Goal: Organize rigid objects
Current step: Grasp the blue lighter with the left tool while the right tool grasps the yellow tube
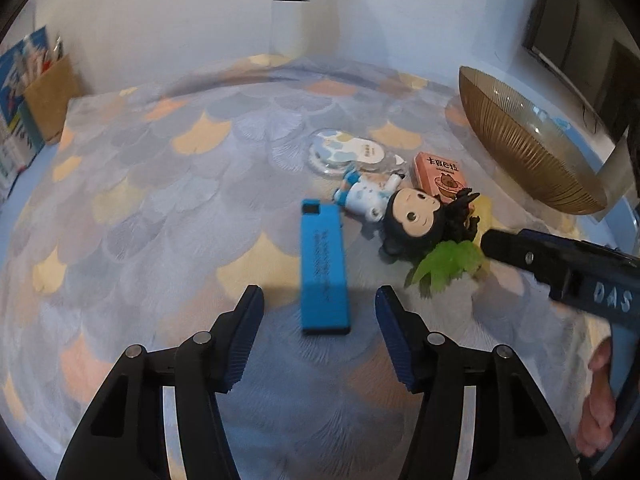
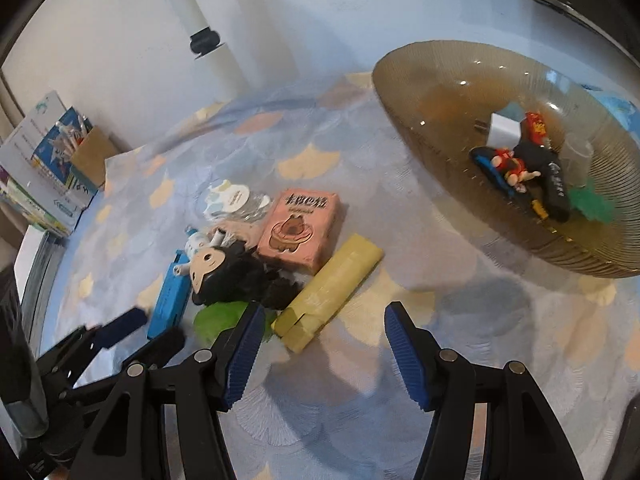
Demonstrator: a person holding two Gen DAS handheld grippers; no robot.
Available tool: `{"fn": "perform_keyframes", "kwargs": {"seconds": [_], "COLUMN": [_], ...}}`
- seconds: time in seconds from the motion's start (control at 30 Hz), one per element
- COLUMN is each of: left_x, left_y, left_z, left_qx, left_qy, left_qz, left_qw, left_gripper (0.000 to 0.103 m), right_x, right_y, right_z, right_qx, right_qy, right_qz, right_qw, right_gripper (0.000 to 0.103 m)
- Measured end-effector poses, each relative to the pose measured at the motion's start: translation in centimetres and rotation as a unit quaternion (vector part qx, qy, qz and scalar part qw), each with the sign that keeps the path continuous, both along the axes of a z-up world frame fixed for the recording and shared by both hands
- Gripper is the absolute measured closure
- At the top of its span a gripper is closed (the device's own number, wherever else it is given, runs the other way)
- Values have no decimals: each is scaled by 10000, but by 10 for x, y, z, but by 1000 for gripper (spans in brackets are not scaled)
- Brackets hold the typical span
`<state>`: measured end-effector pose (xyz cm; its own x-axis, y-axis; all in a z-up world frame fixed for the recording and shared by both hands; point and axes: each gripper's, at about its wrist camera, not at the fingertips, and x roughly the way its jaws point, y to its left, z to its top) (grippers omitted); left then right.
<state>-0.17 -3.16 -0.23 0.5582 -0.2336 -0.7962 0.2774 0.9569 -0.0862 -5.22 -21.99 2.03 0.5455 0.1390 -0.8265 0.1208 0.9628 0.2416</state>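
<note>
A blue rectangular box (image 1: 324,268) lies on the patterned tablecloth, just ahead of my open, empty left gripper (image 1: 320,300); it also shows in the right wrist view (image 2: 170,298). Beside it lie a black-haired doll (image 1: 416,220) (image 2: 228,272), a green leaf (image 1: 444,264) (image 2: 218,318), a pink card box (image 1: 438,174) (image 2: 300,230), a yellow box (image 2: 328,288) and a white-blue packet (image 1: 344,152) (image 2: 232,200). My right gripper (image 2: 324,320) is open and empty, its tips beside the yellow box; its finger shows in the left wrist view (image 1: 520,254).
An amber ribbed glass bowl (image 2: 420,80) (image 1: 520,152) at the right holds several small toys. Books and a cardboard holder (image 2: 52,168) (image 1: 36,96) stand at the back left. A white pipe (image 1: 290,8) runs up the wall.
</note>
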Motion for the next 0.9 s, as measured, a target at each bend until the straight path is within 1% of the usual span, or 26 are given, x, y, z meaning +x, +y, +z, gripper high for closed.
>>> {"fn": "perform_keyframes", "kwargs": {"seconds": [0.1, 0.2, 0.3, 0.4, 0.5, 0.53, 0.57, 0.6, 0.63, 0.77, 0.83, 0.9], "left_x": [2, 1, 2, 4, 5, 4, 4, 3, 2, -6, -16, -27], "left_y": [-5, -1, 2, 1, -1, -2, -3, -2, -1, 10, 18, 25], "left_z": [0, 0, 0, 0, 0, 0, 0, 1, 1, 2, 3, 3], "left_qx": [97, 22, -68, -24, 53, 101, 145, 122, 33, -189, -253, -291], "left_qy": [-97, -161, -201, -215, -227, -256, -295, -291, -246, -150, -84, -20], "left_qz": [-21, -14, 25, 67, 78, 100, 95, 61, 56, 136, 251, 333], "left_qw": [9999, 9999, 9998, 9997, 9997, 9996, 9994, 9995, 9997, 9996, 9993, 9990], "left_gripper": [47, 47, 47, 47, 49, 59, 74, 82, 82, 82, 82, 82], "right_x": [4, 8, 11, 15, 18, 16, 13, 10, 4, -20, -38, -59], "right_y": [7, 7, 14, 21, 20, 19, 18, 15, 10, -4, -4, 3], "right_z": [-2, -6, -9, -11, -12, -12, -11, -11, -11, -12, -12, -10], "right_qx": [-193, -167, -173, -435, -448, -431, -488, -420, -292, 63, 53, -198], "right_qy": [56, 110, 185, 175, 60, 52, 17, -15, -16, -77, -132, -86], "right_qz": [51, -45, 70, -37, -94, -72, -44, 37, 97, 364, 637, 1189], "right_qw": [9998, 9998, 9997, 9989, 9989, 9990, 9988, 9991, 9995, 9993, 9979, 9927], "right_gripper": [43, 43, 43, 42, 42, 49, 66, 71, 77, 79, 79, 79]}}
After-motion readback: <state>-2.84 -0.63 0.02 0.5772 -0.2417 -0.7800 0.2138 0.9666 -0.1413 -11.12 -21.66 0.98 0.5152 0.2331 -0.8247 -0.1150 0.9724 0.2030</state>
